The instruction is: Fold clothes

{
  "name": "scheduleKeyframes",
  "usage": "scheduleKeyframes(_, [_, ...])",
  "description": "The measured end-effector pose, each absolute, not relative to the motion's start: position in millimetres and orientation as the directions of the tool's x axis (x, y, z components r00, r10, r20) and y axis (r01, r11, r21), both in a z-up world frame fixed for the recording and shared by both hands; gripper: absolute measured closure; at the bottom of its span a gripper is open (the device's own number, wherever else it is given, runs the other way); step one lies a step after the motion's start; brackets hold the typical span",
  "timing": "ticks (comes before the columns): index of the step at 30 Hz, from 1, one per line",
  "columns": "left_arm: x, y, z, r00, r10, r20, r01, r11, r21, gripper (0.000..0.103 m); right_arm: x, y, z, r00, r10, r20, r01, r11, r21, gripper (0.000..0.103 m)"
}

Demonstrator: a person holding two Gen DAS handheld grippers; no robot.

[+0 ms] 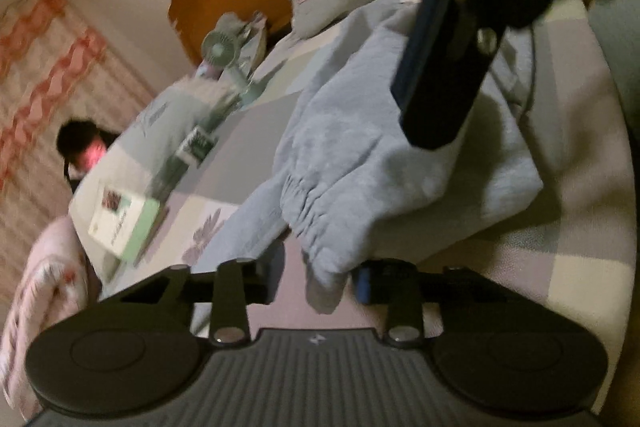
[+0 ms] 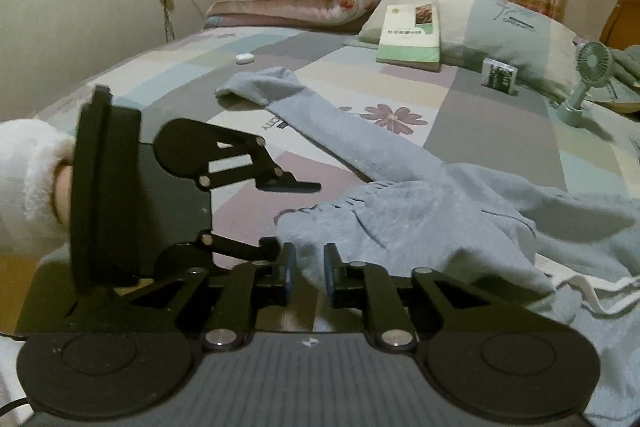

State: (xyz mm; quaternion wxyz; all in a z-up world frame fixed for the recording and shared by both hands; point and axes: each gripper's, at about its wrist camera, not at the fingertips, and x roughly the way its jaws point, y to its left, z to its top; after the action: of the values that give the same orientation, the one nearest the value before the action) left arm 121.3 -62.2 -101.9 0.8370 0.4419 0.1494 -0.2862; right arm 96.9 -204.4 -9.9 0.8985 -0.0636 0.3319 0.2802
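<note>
fuzzy fleece blue pants (image 2: 420,203), matt black plastic gripper (image 2: 308,279) with shiny metal pins, smooth cotton bedsheet (image 2: 480,131), fluffy white sleeve (image 2: 28,183)

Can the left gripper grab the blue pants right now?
Probably yes. The left gripper is open right at the edge of the blue pants, with a fold of cloth hanging between its fingers and nothing blocking it.
</note>
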Motion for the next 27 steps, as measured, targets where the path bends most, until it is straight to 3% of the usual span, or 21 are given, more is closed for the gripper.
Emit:
scheduleKeyframes(1, [120.8,-63.1,-101.2,0.792,-0.346,-0.503,0.61,0.438,0.66,0.091,93.9,-207.2,-8.3,0.629,0.459,-0.627,-0.54,0.838,0.071,0.079])
scheduleKeyframes(4, [118.8,-62.4,-97.4,0.797,-0.339,-0.5,0.603,0.421,0.677,0.093,85.9,-216.5,-4.2,0.653,0.444,-0.613,-0.517,0.853,0.067,0.075])
scheduleKeyframes(9, [115.3,-42.0,-85.8,0.833,-0.269,-0.483,0.553,0.428,0.715,0.094,76.8,-235.7,-2.4,0.677,0.421,-0.604,-0.472,0.878,0.083,0.068])
scheduleKeyframes(27, [96.3,95.2,-57.1,0.896,0.151,-0.417,0.259,0.587,0.767,0.094,62.8,-250.1,-16.3,0.676,0.388,-0.627,-0.393,0.909,0.139,0.065])
